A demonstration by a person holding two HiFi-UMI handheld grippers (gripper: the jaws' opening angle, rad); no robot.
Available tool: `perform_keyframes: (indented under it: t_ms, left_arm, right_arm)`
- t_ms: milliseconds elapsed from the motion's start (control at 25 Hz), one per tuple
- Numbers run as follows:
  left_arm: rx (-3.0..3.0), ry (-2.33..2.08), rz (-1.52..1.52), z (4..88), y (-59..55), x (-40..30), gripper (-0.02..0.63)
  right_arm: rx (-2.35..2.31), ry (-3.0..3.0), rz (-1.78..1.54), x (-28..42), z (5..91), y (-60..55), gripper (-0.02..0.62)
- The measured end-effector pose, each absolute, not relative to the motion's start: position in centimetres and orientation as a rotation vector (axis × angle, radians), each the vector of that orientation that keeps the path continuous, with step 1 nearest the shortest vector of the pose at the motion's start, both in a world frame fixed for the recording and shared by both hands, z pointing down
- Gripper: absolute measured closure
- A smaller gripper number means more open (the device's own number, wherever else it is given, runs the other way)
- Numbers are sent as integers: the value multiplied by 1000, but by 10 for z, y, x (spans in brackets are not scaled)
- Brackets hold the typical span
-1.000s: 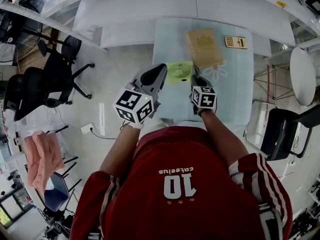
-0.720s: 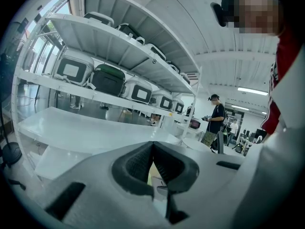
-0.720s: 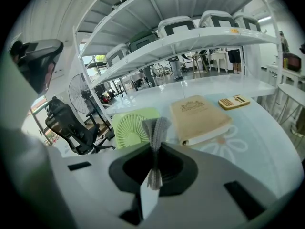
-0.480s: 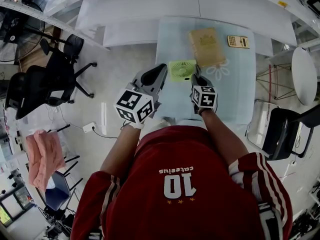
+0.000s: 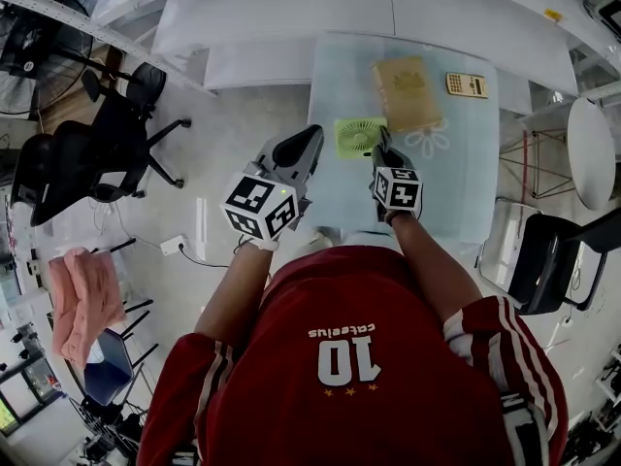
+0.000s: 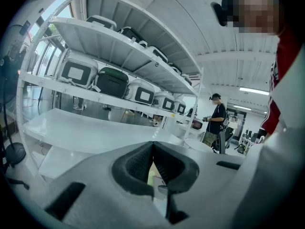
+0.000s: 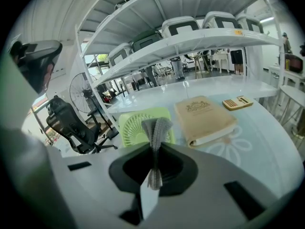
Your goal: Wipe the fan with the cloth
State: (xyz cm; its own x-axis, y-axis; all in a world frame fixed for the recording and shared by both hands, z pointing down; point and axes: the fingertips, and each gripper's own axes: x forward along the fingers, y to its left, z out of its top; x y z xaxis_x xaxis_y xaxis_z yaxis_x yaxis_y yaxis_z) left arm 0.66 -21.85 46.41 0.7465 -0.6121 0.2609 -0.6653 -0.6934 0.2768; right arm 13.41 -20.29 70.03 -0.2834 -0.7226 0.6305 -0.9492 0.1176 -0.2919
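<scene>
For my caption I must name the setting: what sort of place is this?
Probably a lab or workshop-style office: long shelves with rows of cases, office chairs, and another person standing farther back.

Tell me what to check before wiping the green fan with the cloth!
1. Cloth pinched in the right gripper: ok.
2. Fan lying flat on the table, just ahead of the cloth: ok.
3. Cloth touching the fan: cannot tell.
4. Room round the fan: not ok, the book lies close beside it.
5. Left gripper steadying the fan: not ok, it is shut on nothing, apart from the fan.
</scene>
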Motion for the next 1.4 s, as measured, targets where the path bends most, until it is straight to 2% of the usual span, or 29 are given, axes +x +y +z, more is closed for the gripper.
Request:
perform_keyframes:
  t_ms: [1400]
  left_arm:
    - [2539, -1114, 175, 461, -212, -55, 606]
  right_arm:
    - [1462, -2149, 868, 65, 699, -208, 580]
